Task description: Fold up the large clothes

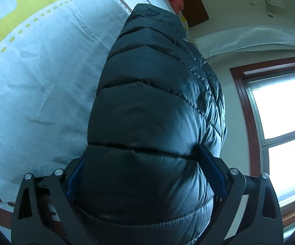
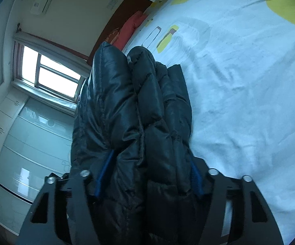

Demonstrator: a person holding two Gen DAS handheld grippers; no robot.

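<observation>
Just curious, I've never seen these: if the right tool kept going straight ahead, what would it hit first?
The black puffer jacket: its bunched folds already fill the right tool. Beyond it likely lies the patterned bedsheet.

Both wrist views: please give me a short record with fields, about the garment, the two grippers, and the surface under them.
garment: black quilted puffer jacket, bunched into thick folds
left gripper: jaws wide, blue pads against a thick fold of the jacket
right gripper: closed on several bunched layers of the jacket
surface: bed sheet, pale with yellow shapes, wrinkled
background: window, red pillow at the far end of the bed
</observation>
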